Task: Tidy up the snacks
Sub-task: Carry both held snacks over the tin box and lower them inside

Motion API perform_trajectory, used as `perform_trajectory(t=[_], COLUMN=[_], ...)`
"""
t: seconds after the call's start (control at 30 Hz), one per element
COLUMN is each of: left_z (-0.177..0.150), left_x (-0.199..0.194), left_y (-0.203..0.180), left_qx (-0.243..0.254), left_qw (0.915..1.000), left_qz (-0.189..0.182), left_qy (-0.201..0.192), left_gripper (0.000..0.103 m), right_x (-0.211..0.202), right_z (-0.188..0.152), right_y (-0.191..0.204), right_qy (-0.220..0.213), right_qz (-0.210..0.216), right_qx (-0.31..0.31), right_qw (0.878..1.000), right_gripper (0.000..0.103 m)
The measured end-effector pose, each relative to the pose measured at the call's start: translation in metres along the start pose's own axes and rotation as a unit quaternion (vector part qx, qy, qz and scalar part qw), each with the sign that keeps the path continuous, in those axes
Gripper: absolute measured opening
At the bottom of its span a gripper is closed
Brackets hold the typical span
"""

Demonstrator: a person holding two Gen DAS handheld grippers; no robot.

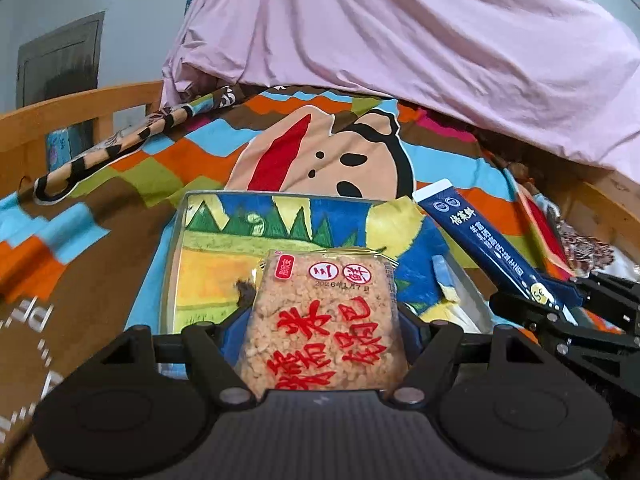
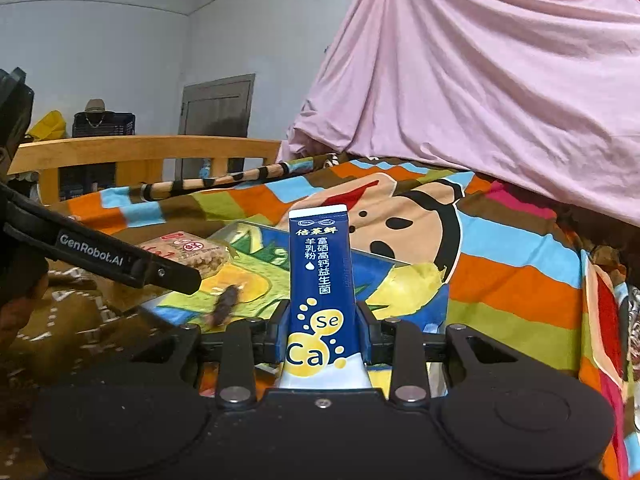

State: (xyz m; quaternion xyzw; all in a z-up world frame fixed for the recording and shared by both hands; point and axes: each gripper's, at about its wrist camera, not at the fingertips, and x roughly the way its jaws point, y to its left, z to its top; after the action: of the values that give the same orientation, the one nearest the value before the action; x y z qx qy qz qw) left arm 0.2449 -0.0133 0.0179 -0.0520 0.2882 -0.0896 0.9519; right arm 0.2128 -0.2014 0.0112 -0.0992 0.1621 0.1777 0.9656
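In the left wrist view my left gripper (image 1: 322,314) is shut on a clear packet of puffed-rice cake (image 1: 320,320) with red lettering, held above a clear shallow tray (image 1: 173,256) that lies on the blanket. To the right, my right gripper (image 1: 556,300) is shut on a long dark-blue stick sachet (image 1: 476,240). The right wrist view shows that sachet (image 2: 322,272) standing upright between the fingers of my right gripper (image 2: 323,314). My left gripper (image 2: 176,276) reaches in from the left there, with the rice-cake packet (image 2: 192,252) over the tray (image 2: 256,226).
A colourful cartoon blanket (image 1: 328,152) covers the bed. A pink sheet (image 1: 400,32) is draped high at the back and right. A wooden bed rail (image 2: 144,148) runs along the left. A small dark-brown thing (image 2: 224,304) shows just above the tray.
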Motion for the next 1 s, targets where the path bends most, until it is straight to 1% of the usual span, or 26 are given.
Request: perform_trajectory(t=[0.13,0.3,0.4,0.53,0.67,0.8,0.9,1.0], left_z=[0.01,0.013,0.011,0.006,0.003,-0.001,-0.001,-0.002], left_x=[0.029,0.066,0.088,0.109,0.122,0.132,0.134,0.135], left_y=[0.002,0.009,0.011,0.01,0.013,0.016,0.013,0.012], left_qx=[0.01,0.007,0.011,0.022,0.024,0.027,0.038,0.038], left_qw=[0.9999,1.0,0.9999,0.9996,0.9993,0.9987,0.9983,0.9983], left_qz=[0.006,0.006,0.004,0.011,0.019,0.026,0.03,0.032], left_qy=[-0.009,-0.001,0.004,0.012,0.023,0.036,0.033,0.031], left_gripper=[0.076,0.076,0.076,0.076,0.076,0.076,0.076,0.076], right_x=[0.034,0.077,0.102,0.13,0.146,0.151,0.154,0.159], right_z=[0.004,0.008,0.006,0.001,-0.008,-0.017,-0.022,-0.025], right_y=[-0.016,-0.038,-0.048,-0.06,-0.062,-0.058,-0.055,-0.054], right_qy=[-0.005,0.006,0.026,0.063,0.092,0.108,0.116,0.126], right_qz=[-0.003,-0.012,-0.02,-0.028,-0.028,-0.027,-0.026,-0.026], right_qx=[-0.002,0.006,0.016,0.035,0.038,0.044,0.046,0.05], right_qw=[1.0,1.0,0.999,0.997,0.995,0.993,0.992,0.99], right_gripper=[0.035,0.035,0.035,0.035,0.035,0.035,0.035,0.036])
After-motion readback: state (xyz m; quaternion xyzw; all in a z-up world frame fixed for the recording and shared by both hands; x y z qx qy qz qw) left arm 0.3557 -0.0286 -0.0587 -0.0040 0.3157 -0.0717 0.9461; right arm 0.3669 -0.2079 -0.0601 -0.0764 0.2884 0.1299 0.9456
